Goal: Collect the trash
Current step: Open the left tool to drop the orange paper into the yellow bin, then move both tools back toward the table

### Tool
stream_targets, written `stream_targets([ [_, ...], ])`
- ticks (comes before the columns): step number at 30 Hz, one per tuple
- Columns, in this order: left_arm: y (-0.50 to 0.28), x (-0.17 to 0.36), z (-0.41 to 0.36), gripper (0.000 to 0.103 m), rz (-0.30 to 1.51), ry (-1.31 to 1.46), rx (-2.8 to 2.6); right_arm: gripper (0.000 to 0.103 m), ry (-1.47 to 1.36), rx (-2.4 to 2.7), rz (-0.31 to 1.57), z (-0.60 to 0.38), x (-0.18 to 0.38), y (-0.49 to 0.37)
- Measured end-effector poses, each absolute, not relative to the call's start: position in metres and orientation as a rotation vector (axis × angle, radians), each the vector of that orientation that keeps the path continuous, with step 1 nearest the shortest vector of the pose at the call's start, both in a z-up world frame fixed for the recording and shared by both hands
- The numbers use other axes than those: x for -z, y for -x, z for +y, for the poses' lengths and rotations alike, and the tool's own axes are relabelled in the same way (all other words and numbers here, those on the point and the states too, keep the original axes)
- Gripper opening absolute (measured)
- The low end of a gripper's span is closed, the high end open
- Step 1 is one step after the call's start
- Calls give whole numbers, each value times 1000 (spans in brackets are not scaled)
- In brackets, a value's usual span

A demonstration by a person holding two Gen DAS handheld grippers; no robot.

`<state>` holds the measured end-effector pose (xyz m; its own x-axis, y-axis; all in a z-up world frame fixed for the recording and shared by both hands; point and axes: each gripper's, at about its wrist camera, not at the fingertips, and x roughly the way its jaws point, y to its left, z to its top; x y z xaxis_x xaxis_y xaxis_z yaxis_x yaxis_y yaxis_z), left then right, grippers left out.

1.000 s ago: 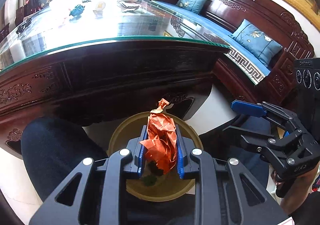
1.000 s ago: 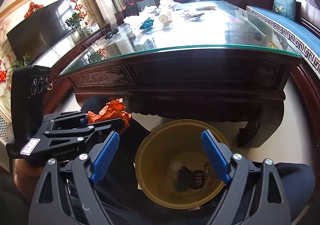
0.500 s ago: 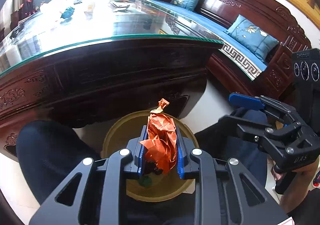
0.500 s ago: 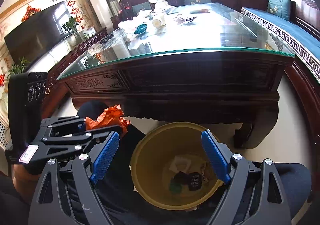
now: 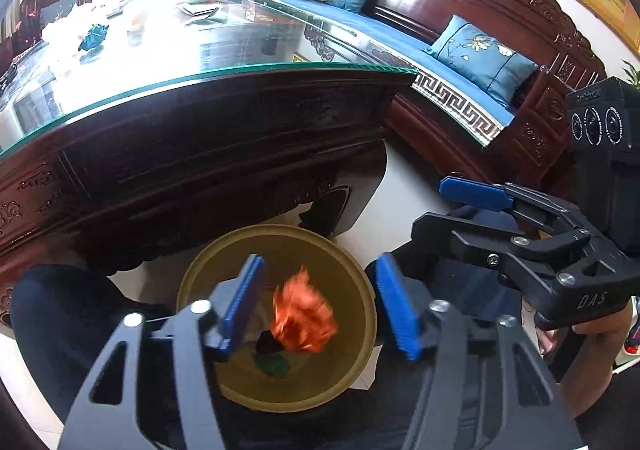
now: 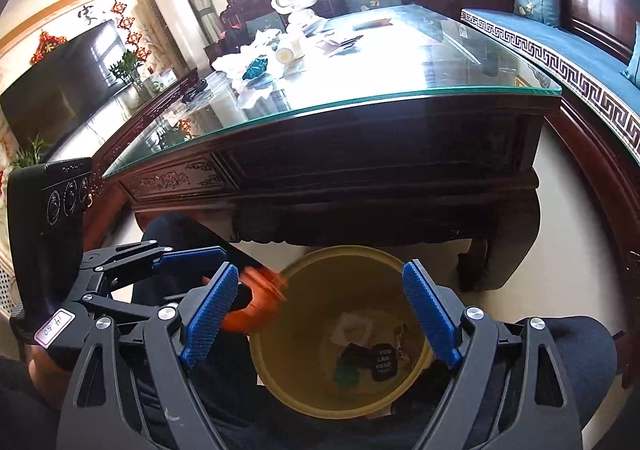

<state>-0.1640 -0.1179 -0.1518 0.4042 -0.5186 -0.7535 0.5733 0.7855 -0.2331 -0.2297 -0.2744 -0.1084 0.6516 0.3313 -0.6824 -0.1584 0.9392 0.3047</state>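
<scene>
Your left gripper [image 5: 320, 302] has just been opening its jaws; the orange paper wad [image 5: 304, 320], blurred, sits loose between them over the yellow bin [image 5: 360, 330]. Only your right wrist view shows the bin's contents clearly: dark wrappers [image 6: 380, 360] and a pale scrap on the bottom. Your right gripper [image 6: 320, 314] is spread wide, grasping nothing. The desk [image 6: 360, 154] edge stands just beyond the bin.
</scene>
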Motion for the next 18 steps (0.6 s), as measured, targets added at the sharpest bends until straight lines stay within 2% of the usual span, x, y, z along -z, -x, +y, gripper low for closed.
stream_targets([
  [18,151,148,-110,60,912,-68,643,82,-230,-297,824,-276,109,222],
])
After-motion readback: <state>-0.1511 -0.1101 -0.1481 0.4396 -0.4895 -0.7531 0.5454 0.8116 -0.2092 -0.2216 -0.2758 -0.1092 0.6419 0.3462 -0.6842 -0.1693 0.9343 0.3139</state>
